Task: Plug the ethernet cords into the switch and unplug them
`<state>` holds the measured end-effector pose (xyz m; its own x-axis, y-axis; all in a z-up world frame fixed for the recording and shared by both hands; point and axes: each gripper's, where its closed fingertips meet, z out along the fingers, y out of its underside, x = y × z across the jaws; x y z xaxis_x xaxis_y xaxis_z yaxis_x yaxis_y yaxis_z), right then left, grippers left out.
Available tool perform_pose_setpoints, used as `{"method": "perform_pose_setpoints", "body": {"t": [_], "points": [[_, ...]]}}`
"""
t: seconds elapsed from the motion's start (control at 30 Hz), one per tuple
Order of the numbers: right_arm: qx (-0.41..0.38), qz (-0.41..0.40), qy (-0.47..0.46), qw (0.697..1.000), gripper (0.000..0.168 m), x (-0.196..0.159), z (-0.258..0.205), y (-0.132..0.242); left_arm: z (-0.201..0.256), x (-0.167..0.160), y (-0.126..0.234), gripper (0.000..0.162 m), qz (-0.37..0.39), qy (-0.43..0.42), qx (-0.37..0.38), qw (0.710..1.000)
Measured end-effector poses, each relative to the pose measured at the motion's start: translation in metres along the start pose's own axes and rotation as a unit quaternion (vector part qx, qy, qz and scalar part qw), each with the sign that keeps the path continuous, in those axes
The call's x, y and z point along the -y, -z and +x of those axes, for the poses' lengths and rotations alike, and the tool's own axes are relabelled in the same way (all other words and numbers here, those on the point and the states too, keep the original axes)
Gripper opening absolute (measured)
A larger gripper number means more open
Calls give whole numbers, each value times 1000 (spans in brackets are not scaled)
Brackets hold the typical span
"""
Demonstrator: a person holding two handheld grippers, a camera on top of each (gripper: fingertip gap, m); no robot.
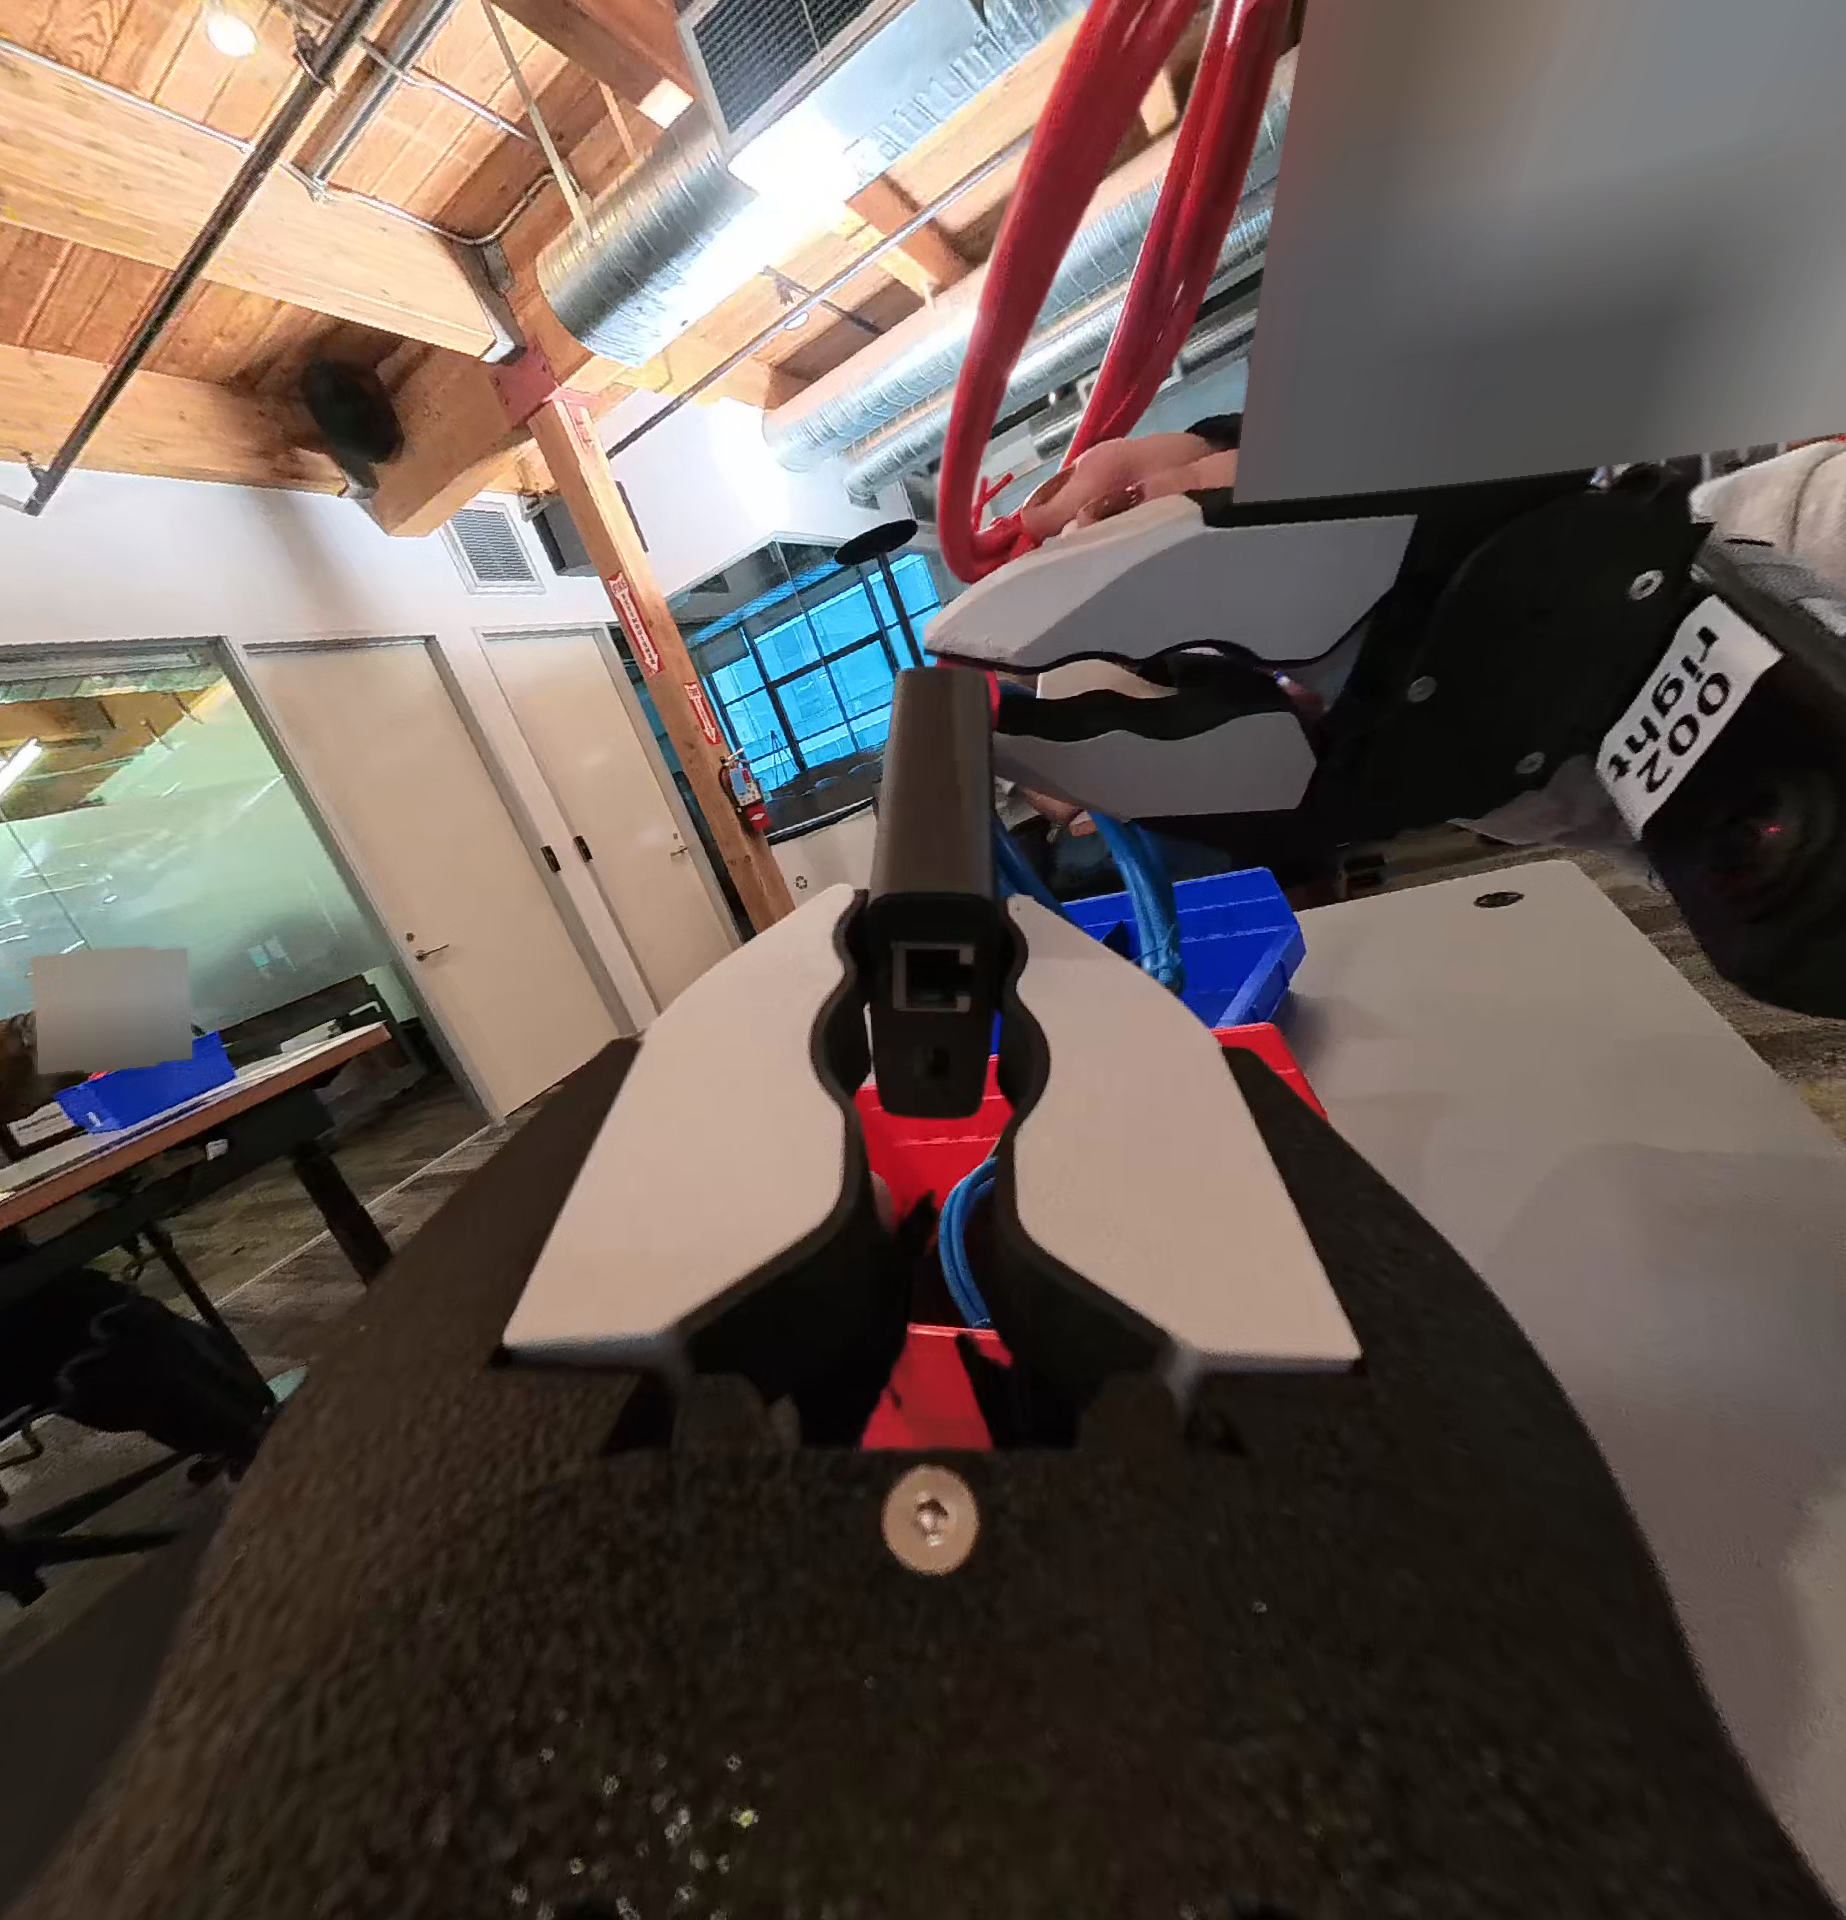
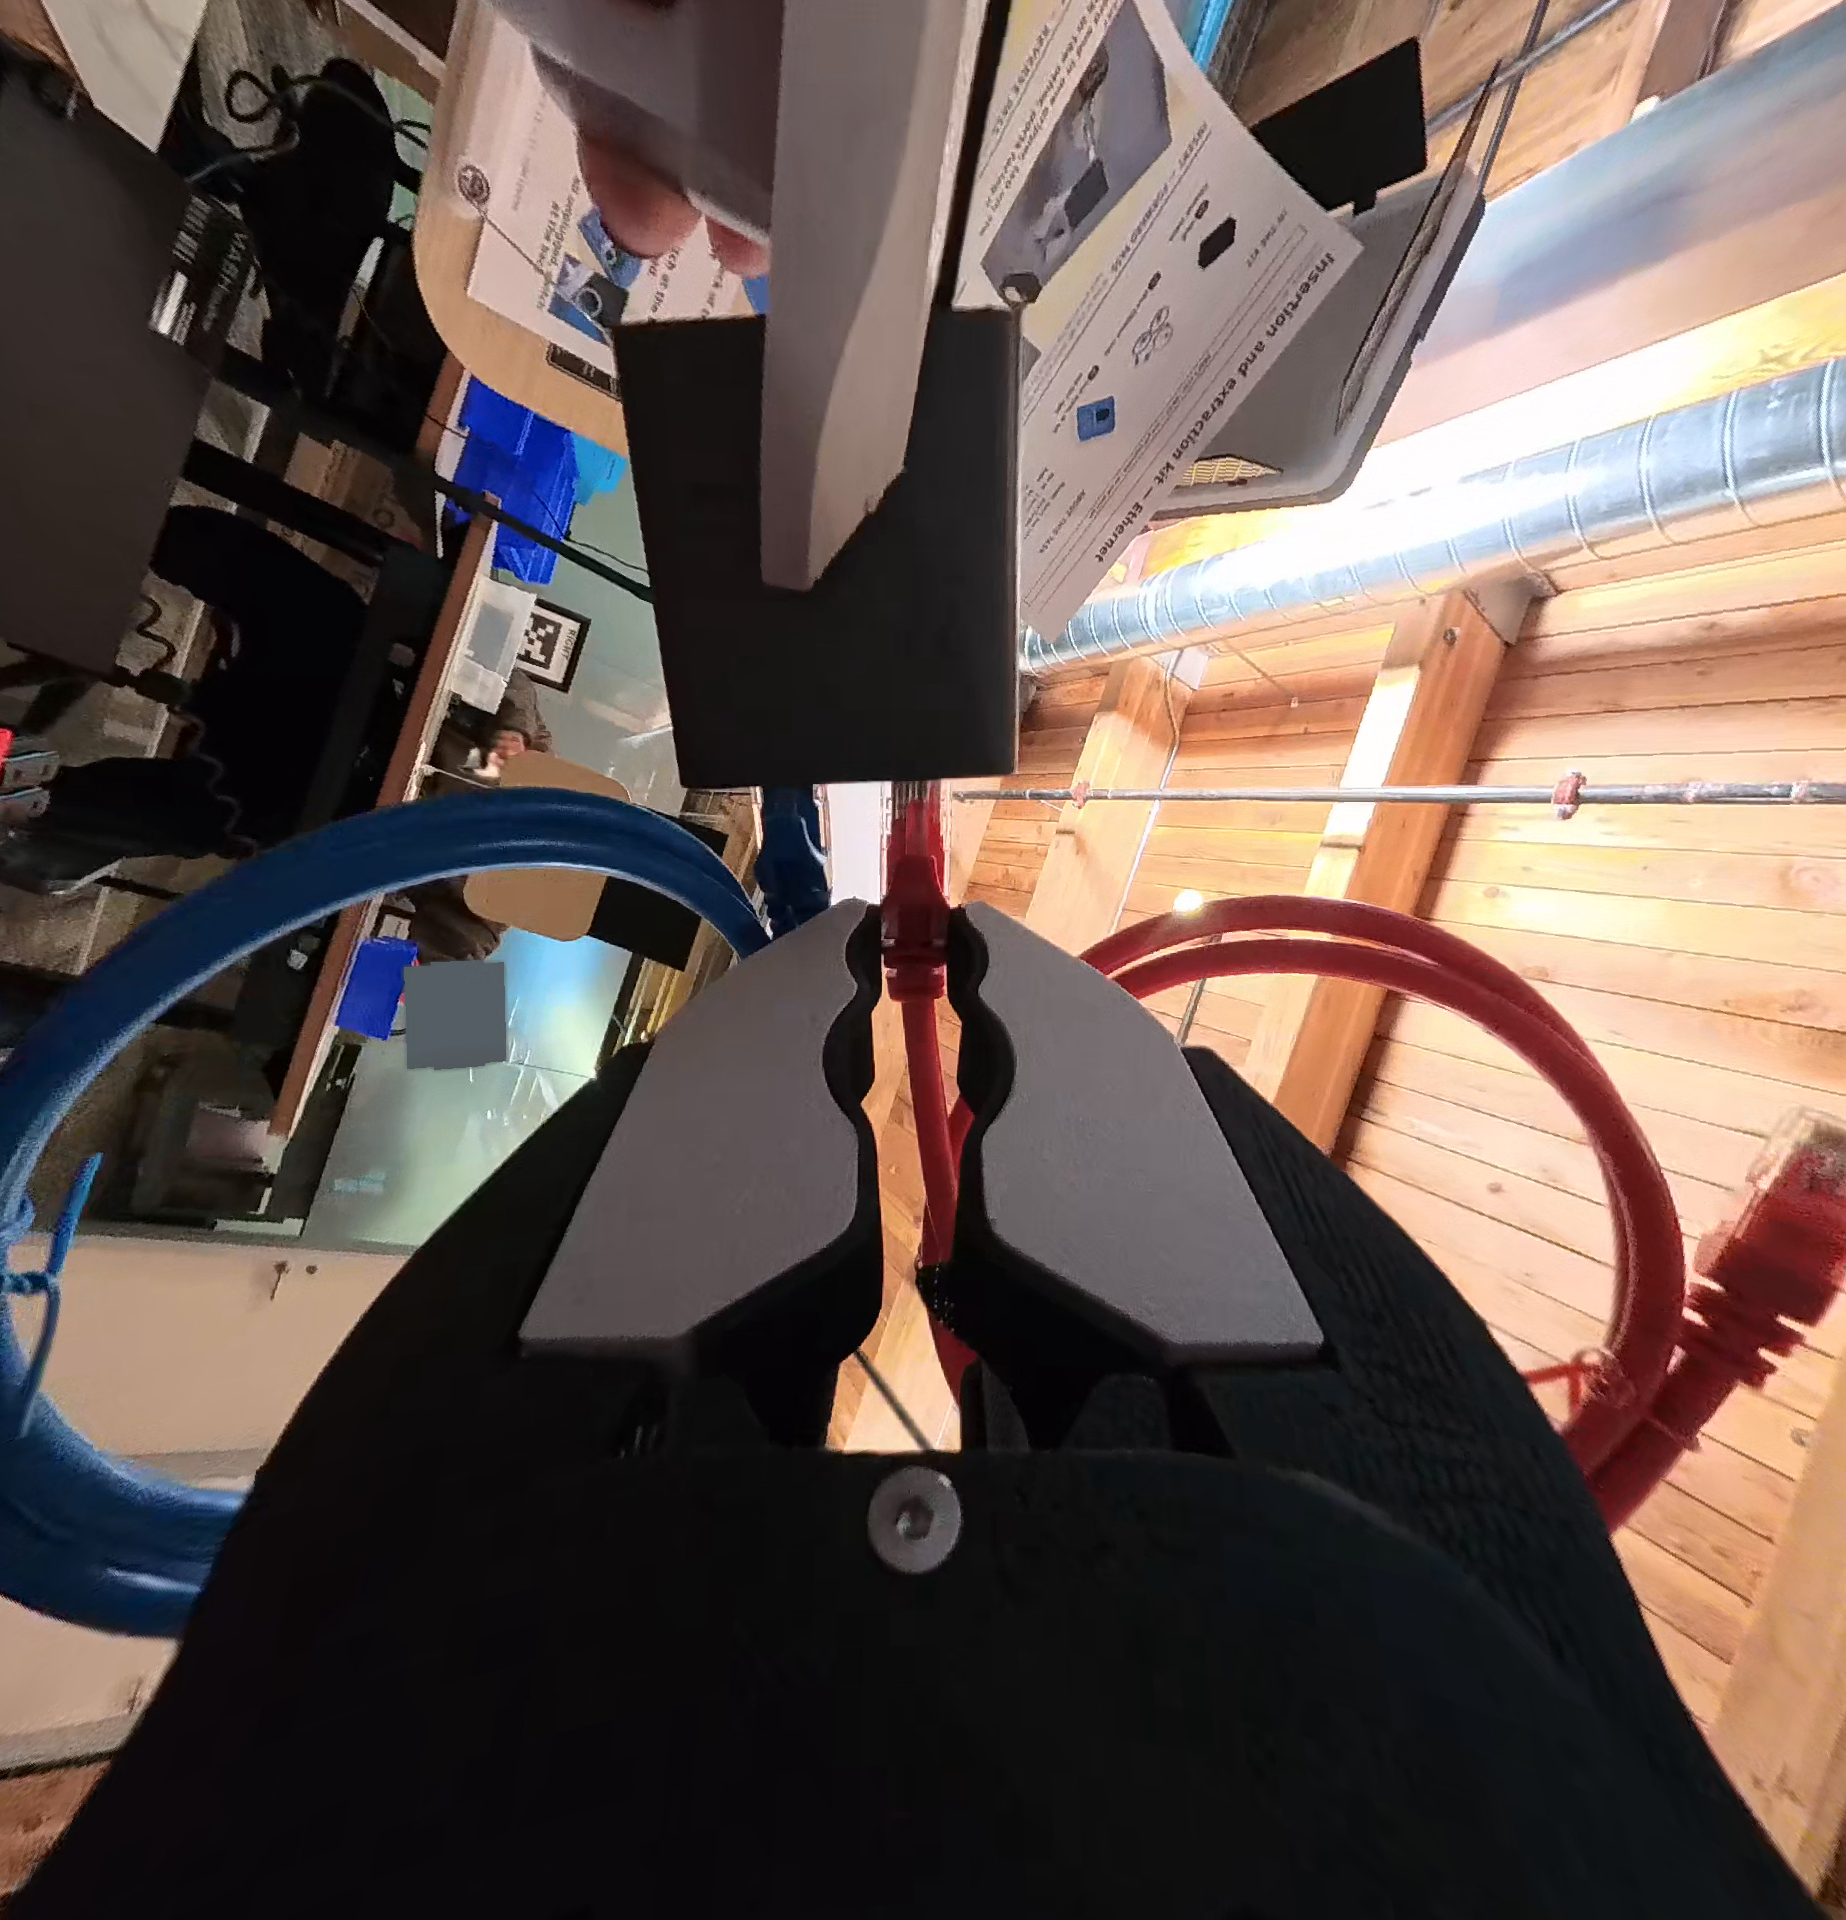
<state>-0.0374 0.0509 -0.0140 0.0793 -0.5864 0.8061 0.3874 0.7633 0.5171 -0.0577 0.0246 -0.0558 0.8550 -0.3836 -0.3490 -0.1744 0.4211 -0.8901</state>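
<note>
Left wrist view: my left tongs (image 1: 934, 997) clamp the black box (image 1: 934, 831). My right tongs (image 2: 914, 935) pinch the red plug (image 2: 914, 920), its tip just short of the box; blue cable (image 2: 171, 935) hangs beside the box.

Converted industrial loft used as office and lab workspace. Exposed timber ceiling joists and planks (image 1: 119, 187), heavy wooden post (image 1: 638, 665) with a red fire extinguisher (image 1: 750, 792) mounted at its base. Ribbed silver sheet-metal ventilation ducts (image 1: 638, 249) run beneath the beams. Frosted glass-walled meeting room (image 1: 140, 831) beside plain white doors (image 1: 379, 852). Long wood-topped worktable (image 1: 171, 1101) bearing a blue plastic parts bin (image 1: 140, 1091). Grid-paned factory window (image 1: 815, 675) at the far end.
</note>
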Motion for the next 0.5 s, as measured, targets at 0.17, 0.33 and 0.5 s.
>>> {"method": "perform_pose_setpoints", "body": {"t": [0.17,0.33,0.5], "points": [[4,13,6,1000,9,1,-1,3,2,-2,0,19,3,17,-18,1000],[6,41,0,999,9,3,-1,7,5,-1,1,20,14,43,-43,998],[13,44,-8,999,10,4,-1,7,6,0,2,19,18,42,-54,998]]}}
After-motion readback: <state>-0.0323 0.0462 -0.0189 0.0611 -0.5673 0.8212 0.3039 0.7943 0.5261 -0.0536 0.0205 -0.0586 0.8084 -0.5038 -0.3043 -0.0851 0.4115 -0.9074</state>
